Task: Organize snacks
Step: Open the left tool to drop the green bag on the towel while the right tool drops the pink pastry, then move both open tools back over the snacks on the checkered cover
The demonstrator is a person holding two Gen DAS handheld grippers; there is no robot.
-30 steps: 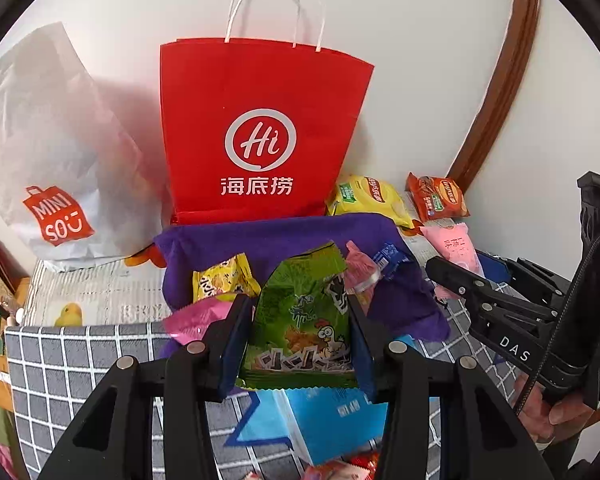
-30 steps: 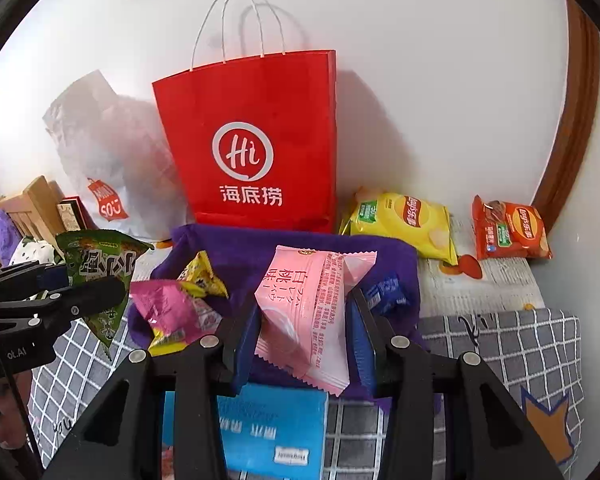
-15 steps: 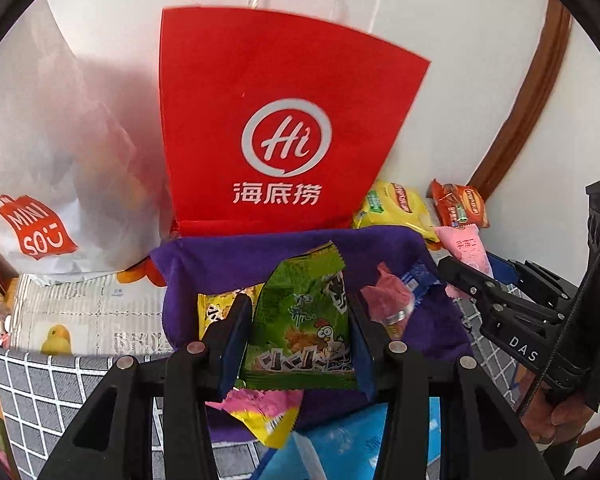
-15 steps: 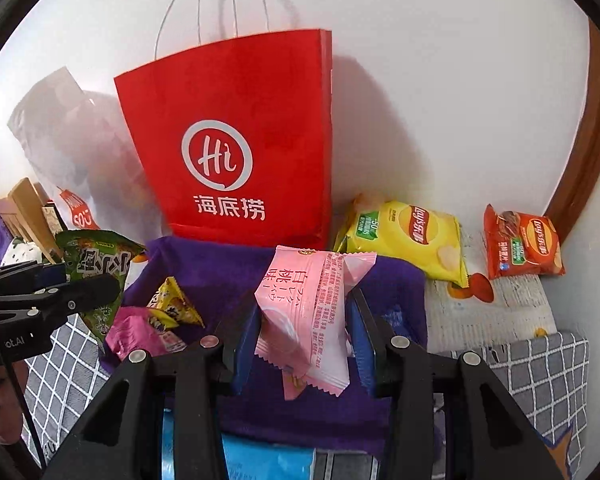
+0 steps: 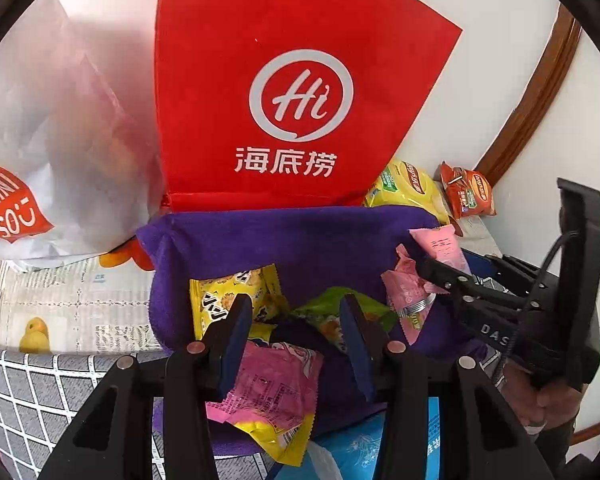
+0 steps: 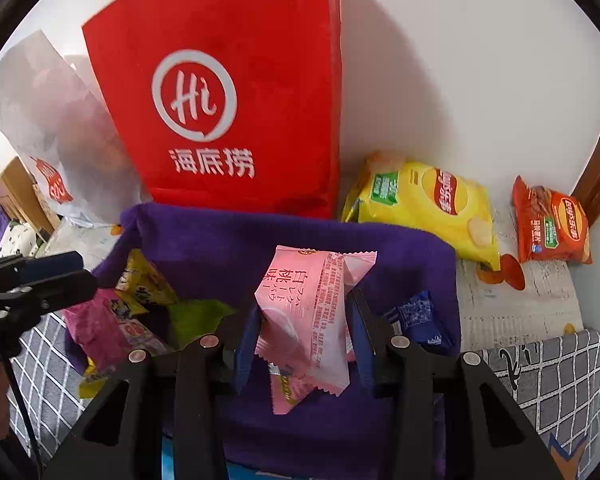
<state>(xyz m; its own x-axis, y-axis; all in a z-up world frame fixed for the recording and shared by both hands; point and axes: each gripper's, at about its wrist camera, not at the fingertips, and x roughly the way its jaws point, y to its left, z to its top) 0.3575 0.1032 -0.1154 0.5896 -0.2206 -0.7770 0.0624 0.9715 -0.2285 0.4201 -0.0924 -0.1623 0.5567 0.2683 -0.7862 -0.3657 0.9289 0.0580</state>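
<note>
A purple cloth bag lies open in front of the red Hi paper bag. My left gripper is open above the purple bag, and the green snack packet lies loose between and beyond its fingers. A yellow packet and a pink-and-yellow packet also lie there. My right gripper is shut on a pink peach packet, held over the purple bag. It shows in the left wrist view at the right.
A white Miniso bag stands at the left. A yellow chips bag and an orange chips bag lie by the wall at the right. A small blue packet sits in the purple bag. A grey checked cloth covers the surface.
My left gripper has opened and let go of the green packet, which dropped into the purple bag. Both grippers have moved forward, closer to the bags.
</note>
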